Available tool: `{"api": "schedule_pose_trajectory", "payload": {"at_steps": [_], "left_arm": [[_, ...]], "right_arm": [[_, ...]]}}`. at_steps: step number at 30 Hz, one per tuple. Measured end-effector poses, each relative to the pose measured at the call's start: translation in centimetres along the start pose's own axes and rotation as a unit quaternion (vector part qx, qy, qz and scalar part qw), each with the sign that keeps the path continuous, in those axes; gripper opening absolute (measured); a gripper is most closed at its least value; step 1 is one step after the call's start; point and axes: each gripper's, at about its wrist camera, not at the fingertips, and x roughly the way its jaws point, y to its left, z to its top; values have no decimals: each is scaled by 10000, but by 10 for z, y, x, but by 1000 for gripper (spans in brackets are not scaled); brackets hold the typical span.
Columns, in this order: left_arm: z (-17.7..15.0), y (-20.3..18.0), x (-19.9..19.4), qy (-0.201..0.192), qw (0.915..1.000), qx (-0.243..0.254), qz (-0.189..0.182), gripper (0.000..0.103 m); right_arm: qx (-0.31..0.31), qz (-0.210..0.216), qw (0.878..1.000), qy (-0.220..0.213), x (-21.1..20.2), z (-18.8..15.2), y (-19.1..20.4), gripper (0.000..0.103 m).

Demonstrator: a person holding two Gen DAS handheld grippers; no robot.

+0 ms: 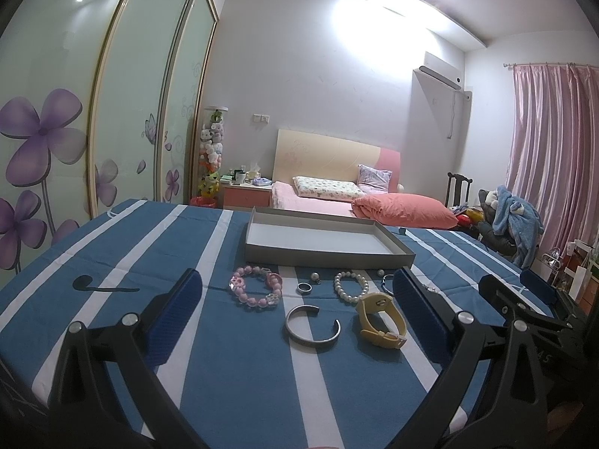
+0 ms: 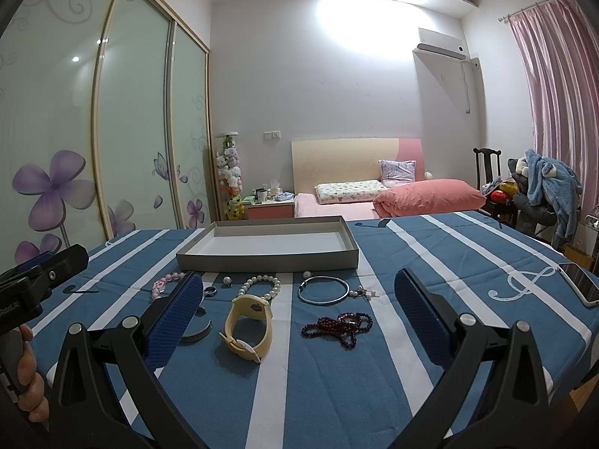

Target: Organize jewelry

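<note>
— Left wrist view first: left gripper (image 1: 297, 286) spread wide, blue-padded fingers (image 1: 176, 318) well apart, nothing between the pads, hovering above the blue-and-white striped tablecloth (image 1: 232, 366).
— And the jewelry there?
— Laid out in front of the shallow grey cardboard tray with a white floor (image 1: 322, 253). Pink beaded bracelet with flower beads (image 1: 256, 286) on the left, small dark metal ring (image 1: 304, 288) just right of it, white pearl bracelet (image 1: 351, 287) further right. Nearer the camera: open silver metal cuff bangle (image 1: 312, 323), and beside it a pale yellow rubber-strapped watch (image 1: 381, 316) lying on its side, touching the pearls. Single pearl earring (image 1: 315, 277) near the tray's front wall. Nothing visible inside the tray.
— The other claw in that view?
— Right gripper (image 1: 524, 288) at the right edge, seen partly, fingers apart.
— Right wrist view?
— Right gripper (image 2: 297, 295) likewise spread open, holding nothing. Same tray (image 2: 267, 260) ahead, nothing seen in it. Watch (image 2: 249, 323) near the left finger, pearl bracelet (image 2: 260, 288) behind it. Thin silver bangle hoop (image 2: 324, 290) right of the pearls, a small charm earring (image 2: 363, 292) just beside it. Dark red beaded strand (image 2: 338, 327) heaped nearer the camera.
— Anything else?
— White-cased smartphone (image 2: 580, 284) at the far right of the cloth, well apart from the jewelry. Left gripper (image 2: 41, 277) at the left edge, a hand (image 2: 28, 378) on its handle.
</note>
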Motion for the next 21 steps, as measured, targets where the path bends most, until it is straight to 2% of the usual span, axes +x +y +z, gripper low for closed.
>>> {"api": "schedule_pose_trajectory", "payload": {"at_steps": [16, 21], "left_arm": [[-1, 0, 1, 28, 10000, -3, 6, 99], [-1, 1, 7, 126, 9999, -10, 39, 99]], "right_arm": [[27, -9, 10000, 42, 4, -4, -5, 101], [-23, -110, 9997, 195, 12, -2, -10, 101]]}}
